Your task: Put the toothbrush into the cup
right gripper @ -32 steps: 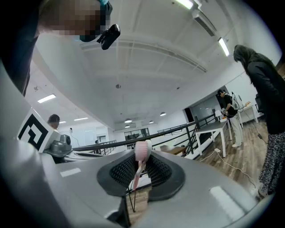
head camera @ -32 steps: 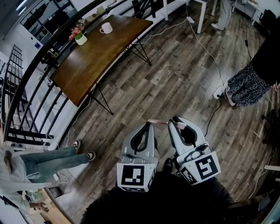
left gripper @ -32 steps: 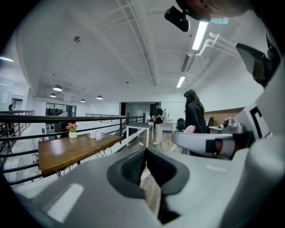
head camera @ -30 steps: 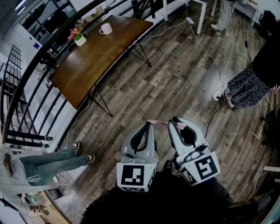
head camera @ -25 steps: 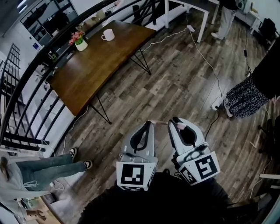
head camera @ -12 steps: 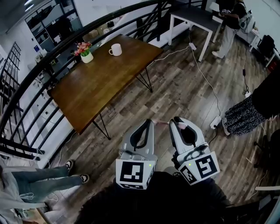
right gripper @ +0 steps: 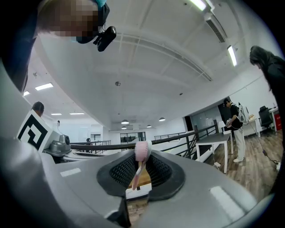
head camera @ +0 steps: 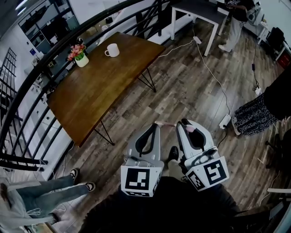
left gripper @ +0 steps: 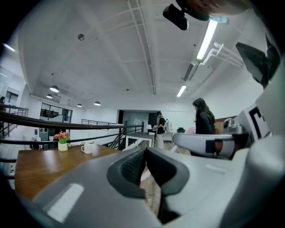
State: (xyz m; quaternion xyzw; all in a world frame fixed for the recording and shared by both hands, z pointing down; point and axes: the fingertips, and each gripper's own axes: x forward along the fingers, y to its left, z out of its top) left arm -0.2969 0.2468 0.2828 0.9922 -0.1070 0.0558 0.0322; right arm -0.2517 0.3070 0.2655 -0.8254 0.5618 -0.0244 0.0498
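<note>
A pink toothbrush (right gripper: pixel 142 152) stands upright between the pads of my right gripper (right gripper: pixel 141 163), bristle head on top, and the gripper is shut on it. From above, its pink head (head camera: pixel 190 129) sits in the right gripper (head camera: pixel 184 125) and the thin handle slants toward the left gripper (head camera: pixel 155 127). The left gripper (left gripper: pixel 144 153) has its pad tips together; I cannot tell whether the handle touches it. The white cup (head camera: pixel 111 50) stands on the far end of the brown table (head camera: pixel 104 86), well ahead of both grippers, and also shows in the left gripper view (left gripper: pixel 87 148).
A flower pot (head camera: pixel 81 57) stands left of the cup. A black railing (head camera: pixel 54 50) runs behind the table. A white table (head camera: pixel 200 11) is at the back, and a cable with a power strip (head camera: pixel 226 121) lies on the floor. People stand at right (head camera: pixel 259 113) and lower left (head camera: pixel 41 193).
Both grippers have travelled together toward the brown table, which now sits lower and nearer in the head view. The toothbrush stays in the right gripper, unchanged.
</note>
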